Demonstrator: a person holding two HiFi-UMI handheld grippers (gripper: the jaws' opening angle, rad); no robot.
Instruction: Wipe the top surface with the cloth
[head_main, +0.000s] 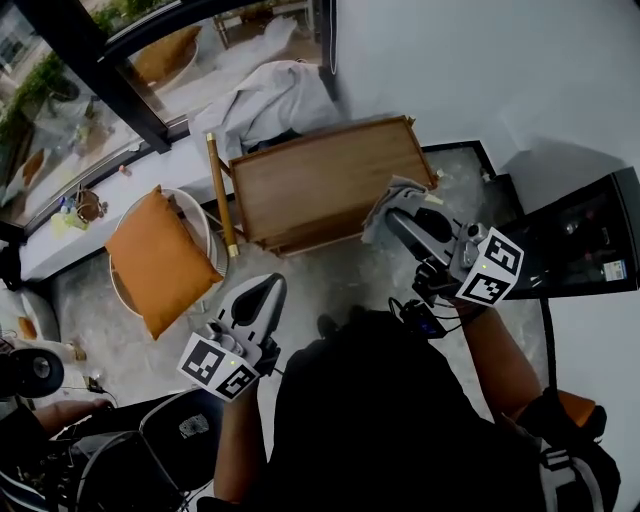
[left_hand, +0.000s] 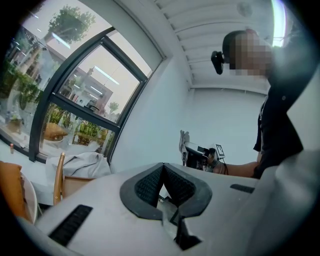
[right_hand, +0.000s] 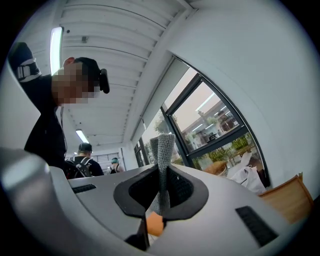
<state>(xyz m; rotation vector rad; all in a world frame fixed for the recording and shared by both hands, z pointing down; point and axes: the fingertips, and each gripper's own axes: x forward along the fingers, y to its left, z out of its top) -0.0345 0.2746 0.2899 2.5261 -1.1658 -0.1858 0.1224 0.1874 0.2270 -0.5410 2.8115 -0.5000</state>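
A wooden table top (head_main: 320, 185) stands ahead of me in the head view. My right gripper (head_main: 396, 216) is shut on a grey cloth (head_main: 385, 203), held at the top's near right corner. In the right gripper view the cloth (right_hand: 163, 150) sticks up, pinched between the jaws of the gripper (right_hand: 162, 184), which points upward toward the window. My left gripper (head_main: 268, 290) hangs lower, short of the table's near edge, shut and holding nothing. In the left gripper view its jaws meet at the gripper (left_hand: 163, 175), with the right gripper (left_hand: 199, 152) and the cloth (left_hand: 184, 142) beyond.
An orange cushion (head_main: 158, 262) lies on a round white chair at the left. A wooden rail (head_main: 221, 195) stands beside the table's left edge. A white sheet (head_main: 268, 100) is heaped behind the table. A black cabinet (head_main: 585, 240) is at the right. People (right_hand: 82, 161) stand in the room.
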